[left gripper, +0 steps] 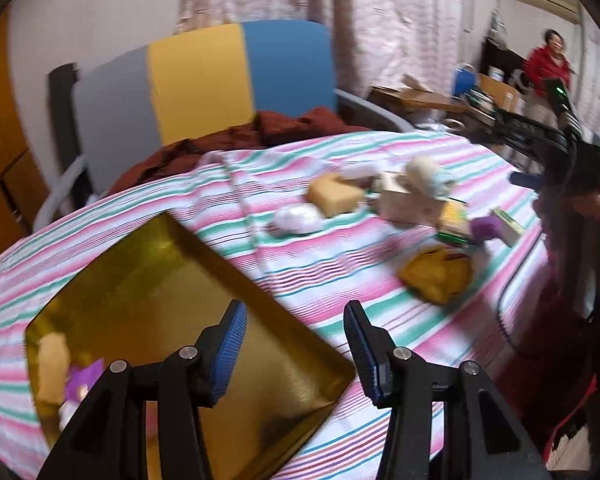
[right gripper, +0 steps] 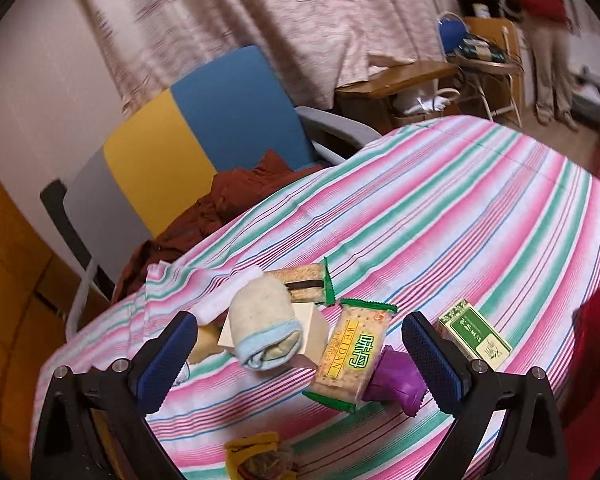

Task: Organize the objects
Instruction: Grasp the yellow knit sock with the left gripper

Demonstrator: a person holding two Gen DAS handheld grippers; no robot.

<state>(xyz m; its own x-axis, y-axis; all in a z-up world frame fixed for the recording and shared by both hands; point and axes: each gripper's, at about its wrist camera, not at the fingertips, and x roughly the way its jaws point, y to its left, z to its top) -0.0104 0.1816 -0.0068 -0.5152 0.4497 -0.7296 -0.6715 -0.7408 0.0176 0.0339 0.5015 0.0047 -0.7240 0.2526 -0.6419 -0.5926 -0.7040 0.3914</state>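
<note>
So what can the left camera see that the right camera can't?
Only the left view shows the gold tray, with a few small things in its near corner, and the left claw, open above it. Only the right view shows the cracker packet's printed front and the right claw, open over the pile. Both show the striped cloth, the rolled towel, the green box and the chair.

Colours & patterns, table w/ bits

Tablecloth [right gripper: 440, 216] pink/white/green stripes w/ thin blue lines. Under left claw [left gripper: 296, 346], blue pads: gold tray [left gripper: 172, 280]. Ahead of right claw [right gripper: 300, 364]: cream rolled towel [right gripper: 266, 328] w/ pale-blue edge, yellow cracker pack [right gripper: 352, 354] w/ green ends, purple packet [right gripper: 398, 380], green-white box [right gripper: 476, 336]. Behind: chair [right gripper: 196, 136] grey/yellow/blue.
</note>
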